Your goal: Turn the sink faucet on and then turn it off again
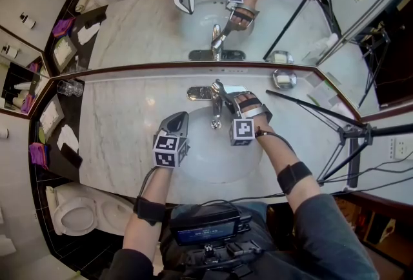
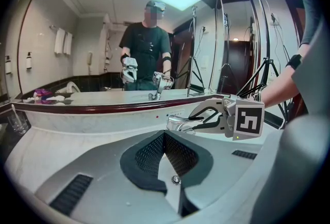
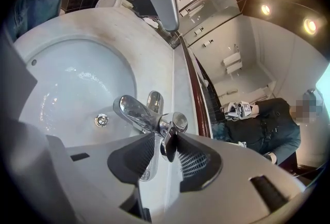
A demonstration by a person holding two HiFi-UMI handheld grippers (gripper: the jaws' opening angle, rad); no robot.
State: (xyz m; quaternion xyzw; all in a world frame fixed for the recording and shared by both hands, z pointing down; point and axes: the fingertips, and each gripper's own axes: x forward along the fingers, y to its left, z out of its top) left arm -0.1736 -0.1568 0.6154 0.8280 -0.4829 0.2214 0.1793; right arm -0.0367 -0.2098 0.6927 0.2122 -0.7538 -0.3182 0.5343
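Observation:
A chrome faucet (image 1: 216, 103) stands at the back of the white sink basin (image 1: 213, 156), set in a marble counter. My right gripper (image 1: 228, 99) reaches in from the right; in the right gripper view its jaws (image 3: 162, 143) close on the faucet's lever handle (image 3: 149, 163), with the spout (image 3: 135, 112) and drain (image 3: 101, 120) beyond. No stream of water shows. My left gripper (image 1: 177, 118) hangs shut and empty over the basin's left rim, its fingertips (image 2: 164, 134) meeting; from there the right gripper (image 2: 206, 117) is seen on the faucet.
A wall mirror (image 1: 213, 8) runs along the back of the counter. A glass tumbler (image 1: 70, 87) stands at the far left and a soap dish (image 1: 284, 79) at the back right. A tripod (image 1: 348, 137) stands to the right, a toilet (image 1: 77, 214) at lower left.

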